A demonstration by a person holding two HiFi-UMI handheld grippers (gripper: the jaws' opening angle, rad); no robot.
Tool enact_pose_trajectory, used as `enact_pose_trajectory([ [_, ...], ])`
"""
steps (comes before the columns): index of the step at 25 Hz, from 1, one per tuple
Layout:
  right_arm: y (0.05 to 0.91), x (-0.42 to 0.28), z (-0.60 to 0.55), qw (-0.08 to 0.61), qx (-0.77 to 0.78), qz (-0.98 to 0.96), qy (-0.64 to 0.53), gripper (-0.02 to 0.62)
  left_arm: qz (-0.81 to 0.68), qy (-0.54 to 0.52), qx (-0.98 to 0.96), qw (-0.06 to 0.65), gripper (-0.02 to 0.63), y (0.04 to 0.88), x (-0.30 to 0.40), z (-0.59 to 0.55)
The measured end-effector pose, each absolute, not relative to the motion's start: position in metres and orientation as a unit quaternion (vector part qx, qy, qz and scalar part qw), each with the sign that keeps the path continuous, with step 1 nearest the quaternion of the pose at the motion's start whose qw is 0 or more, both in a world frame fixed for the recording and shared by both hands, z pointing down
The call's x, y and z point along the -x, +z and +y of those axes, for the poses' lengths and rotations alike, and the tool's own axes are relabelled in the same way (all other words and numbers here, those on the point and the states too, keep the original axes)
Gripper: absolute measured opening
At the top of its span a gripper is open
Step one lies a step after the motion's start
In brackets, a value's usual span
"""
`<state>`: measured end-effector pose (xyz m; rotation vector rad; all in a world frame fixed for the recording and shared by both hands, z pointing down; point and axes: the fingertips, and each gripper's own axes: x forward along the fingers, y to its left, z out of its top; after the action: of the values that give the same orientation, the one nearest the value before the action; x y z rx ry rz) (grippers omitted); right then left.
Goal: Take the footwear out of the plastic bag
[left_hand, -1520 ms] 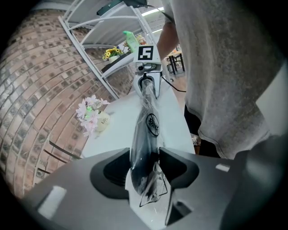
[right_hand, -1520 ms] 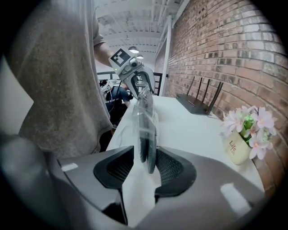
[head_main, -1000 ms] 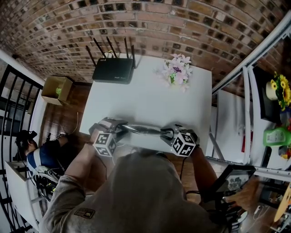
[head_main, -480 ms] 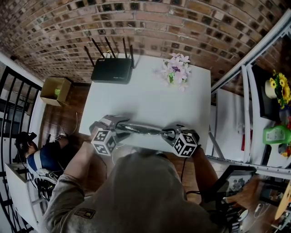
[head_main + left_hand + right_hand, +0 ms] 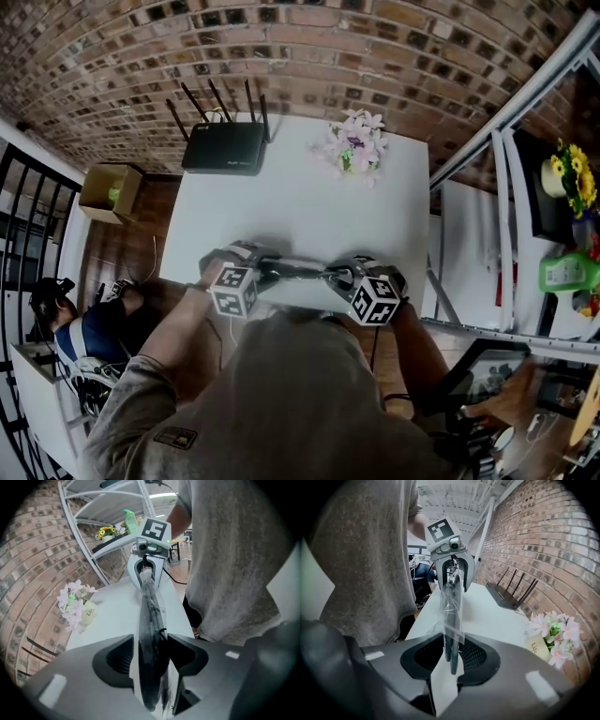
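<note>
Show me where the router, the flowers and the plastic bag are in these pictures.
router [image 5: 223, 148], head view, middle of its black body.
flowers [image 5: 354, 142], head view, on the pink blossoms.
plastic bag [image 5: 305, 272], head view, middle of its length.

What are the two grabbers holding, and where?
Right gripper pinches one end of the plastic bag. Left gripper, jaws just closing, straddles the other end; grip unclear.

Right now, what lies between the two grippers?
Head view: bagged footwear spans from right gripper to left gripper, whose jaws have just been closing around it.
</note>
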<state>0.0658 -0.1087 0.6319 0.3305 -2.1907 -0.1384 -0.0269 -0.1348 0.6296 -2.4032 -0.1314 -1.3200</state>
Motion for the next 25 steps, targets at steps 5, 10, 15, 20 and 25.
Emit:
enact_pose_trajectory([
  [5, 0.629, -0.066, -0.111, 0.439, -0.134, -0.887, -0.056, 0.114, -0.037, -0.466, 0.865, 0.184, 0.158, 0.629, 0.034, -0.136],
  [10, 0.63, -0.078, -0.113, 0.442, -0.142, -0.884, -0.051, 0.115, -0.024, -0.472, 0.864, 0.174, 0.146, 0.628, 0.05, -0.143],
  [15, 0.64, -0.085, -0.11, 0.458, -0.138, -0.877, -0.038, 0.124, -0.022, -0.478, 0.861, 0.171, 0.132, 0.629, 0.053, -0.143],
  [20, 0.642, -0.067, -0.109, 0.467, -0.12, -0.875, -0.046, 0.201, -0.025, -0.477, 0.861, 0.175, 0.13, 0.632, 0.051, -0.141],
  [25, 0.641, -0.051, -0.113, 0.475, -0.112, -0.87, -0.076, 0.156, -0.028, -0.478, 0.86, 0.176, 0.13, 0.633, 0.05, -0.14],
])
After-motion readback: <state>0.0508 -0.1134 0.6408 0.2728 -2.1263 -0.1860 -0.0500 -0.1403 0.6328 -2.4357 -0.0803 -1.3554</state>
